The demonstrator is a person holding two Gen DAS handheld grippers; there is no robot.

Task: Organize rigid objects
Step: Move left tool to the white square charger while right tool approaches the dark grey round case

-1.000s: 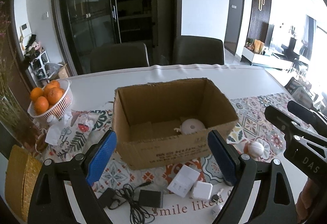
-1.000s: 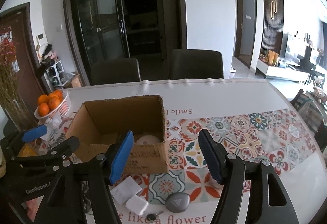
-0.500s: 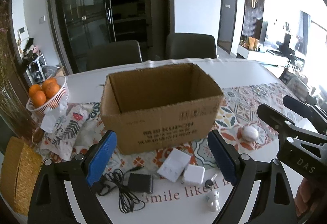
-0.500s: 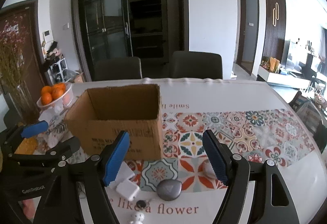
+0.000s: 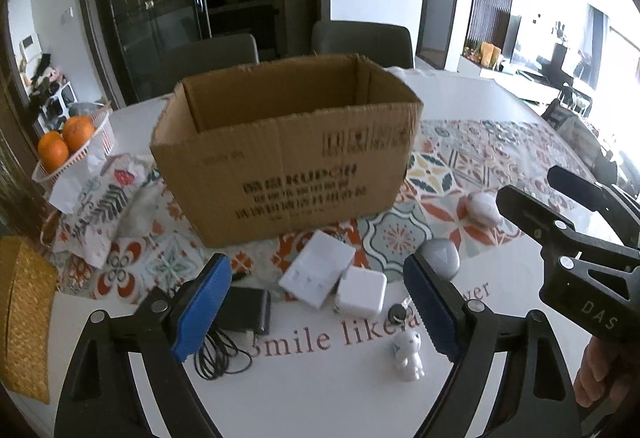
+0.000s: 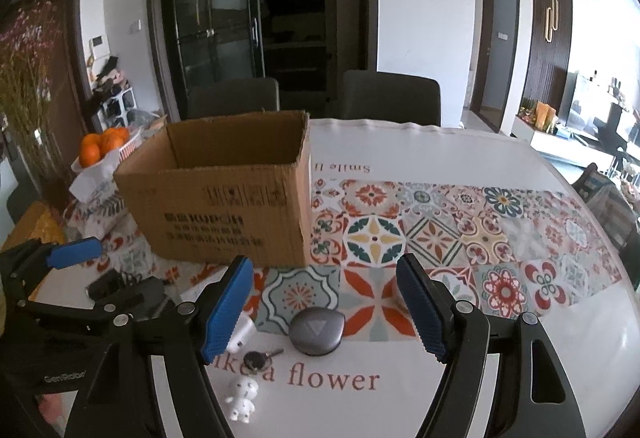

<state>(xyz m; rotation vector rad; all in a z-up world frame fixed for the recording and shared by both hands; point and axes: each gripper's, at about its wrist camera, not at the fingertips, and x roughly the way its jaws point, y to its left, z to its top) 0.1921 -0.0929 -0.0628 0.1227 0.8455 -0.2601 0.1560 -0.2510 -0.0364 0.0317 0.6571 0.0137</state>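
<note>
Over table (image 5: 304,390), both claws angle downward, left claw (image 5: 316,312) closing

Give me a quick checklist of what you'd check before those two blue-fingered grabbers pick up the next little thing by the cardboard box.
1. Left gripper empty: ok, jaws closing, nothing gripped.
2. Right gripper empty: ok, open.
3. Grey disc reachable: ok, it lies just ahead of the right gripper's fingers.
4. White charger unobstructed: ok, though it sits against the flat white block.
5. Cardboard box open on top: ok.
6. Room inside the box: cannot tell, floor hidden.
</note>
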